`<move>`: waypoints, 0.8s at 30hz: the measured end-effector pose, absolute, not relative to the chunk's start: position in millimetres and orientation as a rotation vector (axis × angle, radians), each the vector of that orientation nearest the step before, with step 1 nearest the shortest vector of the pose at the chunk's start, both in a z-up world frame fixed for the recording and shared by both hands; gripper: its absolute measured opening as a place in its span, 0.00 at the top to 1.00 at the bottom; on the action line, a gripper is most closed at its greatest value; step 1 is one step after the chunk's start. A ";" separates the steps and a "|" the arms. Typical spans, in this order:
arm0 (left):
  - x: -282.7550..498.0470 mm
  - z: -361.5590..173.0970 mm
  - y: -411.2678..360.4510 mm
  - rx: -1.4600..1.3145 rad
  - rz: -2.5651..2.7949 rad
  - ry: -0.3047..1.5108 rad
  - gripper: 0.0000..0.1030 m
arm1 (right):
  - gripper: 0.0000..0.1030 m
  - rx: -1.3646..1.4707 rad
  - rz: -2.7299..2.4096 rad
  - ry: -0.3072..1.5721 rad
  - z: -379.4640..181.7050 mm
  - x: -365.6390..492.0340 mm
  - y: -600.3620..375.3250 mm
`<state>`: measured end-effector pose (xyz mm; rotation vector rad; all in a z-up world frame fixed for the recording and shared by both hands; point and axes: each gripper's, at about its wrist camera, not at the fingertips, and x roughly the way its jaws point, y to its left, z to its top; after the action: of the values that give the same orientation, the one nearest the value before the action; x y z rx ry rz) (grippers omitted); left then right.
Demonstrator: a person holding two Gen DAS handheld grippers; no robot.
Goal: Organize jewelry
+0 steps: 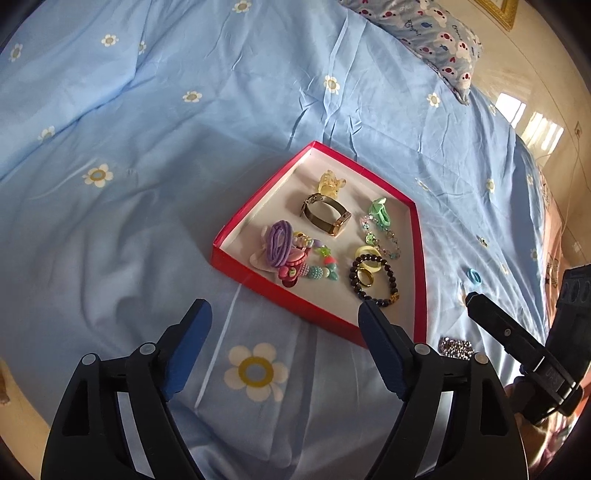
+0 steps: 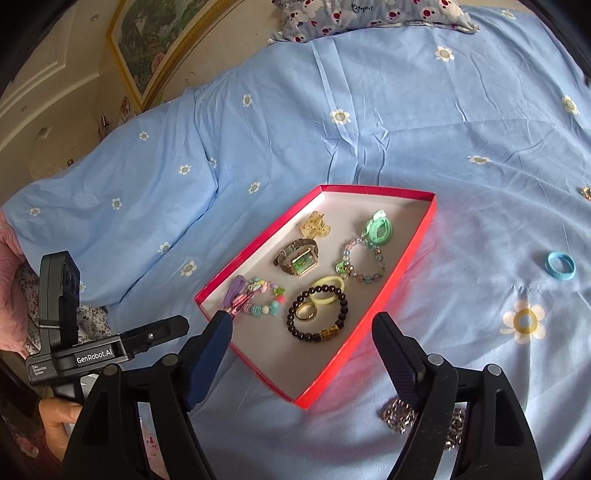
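Note:
A red tray [image 1: 264,192] [image 2: 258,240] with a white floor lies on the blue flowered bedsheet. In it are a watch [image 1: 325,216] [image 2: 301,258], a dark bead bracelet [image 1: 375,282] [image 2: 317,314] around a gold ring [image 2: 306,312], a yellow hair tie [image 2: 327,290], purple hair ties [image 1: 279,242], a colourful bead bracelet [image 2: 264,301], a green hair tie [image 2: 378,227], a clear bead bracelet [image 2: 364,264] and a yellow hair claw [image 1: 330,182]. My left gripper [image 1: 284,310] hangs open over the tray's near edge. My right gripper [image 2: 303,319] is open above its near corner. Neither holds anything.
On the sheet right of the tray lie a blue hair tie [image 1: 474,276] [image 2: 560,266] and a silver chain [image 1: 456,347] [image 2: 400,417], partly under my right finger. A small gold piece [image 2: 586,192] lies far right. A patterned pillow [image 2: 369,14] is at the bed's head. A person's hand [image 2: 55,413] holds the other handle.

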<state>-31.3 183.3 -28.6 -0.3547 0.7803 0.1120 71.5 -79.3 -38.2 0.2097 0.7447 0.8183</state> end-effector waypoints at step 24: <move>-42.7 28.7 146.7 -0.066 0.252 0.558 0.00 | 0.00 0.047 0.749 0.526 51.9 44.9 -103.4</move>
<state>-42.7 146.7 28.7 -0.0662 0.5578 0.2524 44.9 -103.4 51.9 0.0473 0.5258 0.7491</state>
